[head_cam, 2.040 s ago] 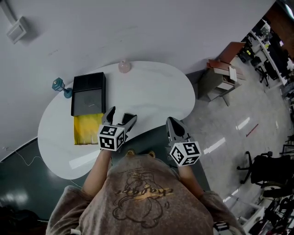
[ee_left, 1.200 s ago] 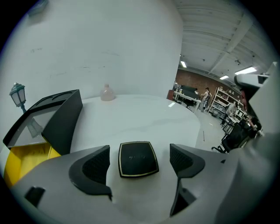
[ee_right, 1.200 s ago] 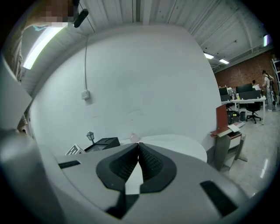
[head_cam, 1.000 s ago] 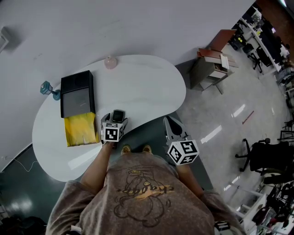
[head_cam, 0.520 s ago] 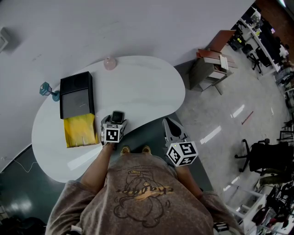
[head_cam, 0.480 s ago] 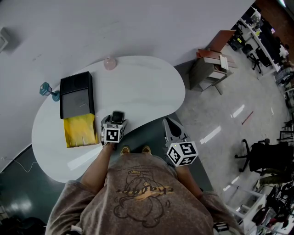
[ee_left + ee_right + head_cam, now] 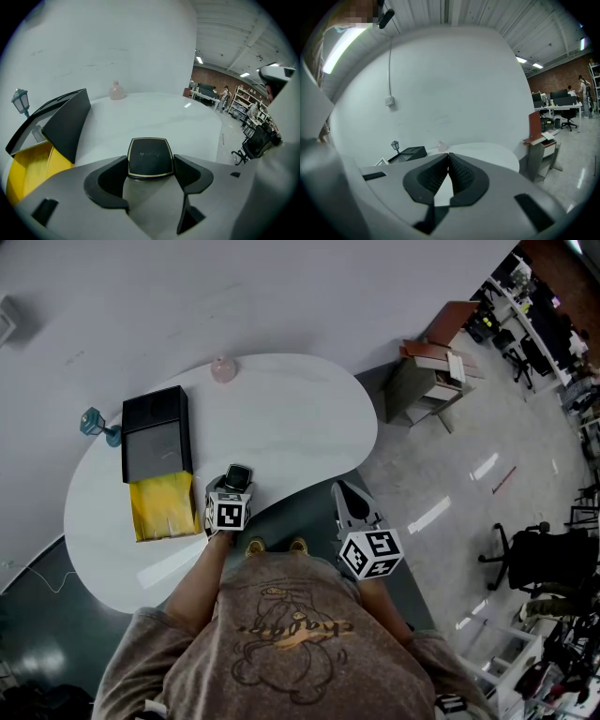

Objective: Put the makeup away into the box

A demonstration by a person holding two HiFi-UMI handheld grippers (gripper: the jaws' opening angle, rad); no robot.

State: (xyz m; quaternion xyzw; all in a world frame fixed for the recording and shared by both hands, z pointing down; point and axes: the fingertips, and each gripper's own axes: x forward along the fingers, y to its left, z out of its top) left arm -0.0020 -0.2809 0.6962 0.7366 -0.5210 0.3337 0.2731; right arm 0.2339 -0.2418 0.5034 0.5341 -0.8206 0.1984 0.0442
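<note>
A black makeup compact (image 7: 150, 152) with a gold rim lies on the white table (image 7: 291, 427) near its front edge. My left gripper (image 7: 151, 165) points down at it, and its jaws have just been closing with the compact between them; both pads now touch its sides. In the head view the compact (image 7: 240, 473) shows at the tip of the left gripper (image 7: 238, 482). The box (image 7: 156, 439) is black with an open lid and a yellow inside (image 7: 32, 169), just left of the gripper. My right gripper (image 7: 349, 501) hangs shut and empty off the table's front edge.
A small pink bottle (image 7: 223, 369) stands at the table's far edge by the wall. A little teal lantern (image 7: 95, 421) stands left of the box. To the right, off the table, are a floor and a low cabinet (image 7: 436, 376).
Two seconds ago the left gripper stood wide open; it has since tipped down at the compact and its jaws have narrowed. The right gripper has stayed where it was.
</note>
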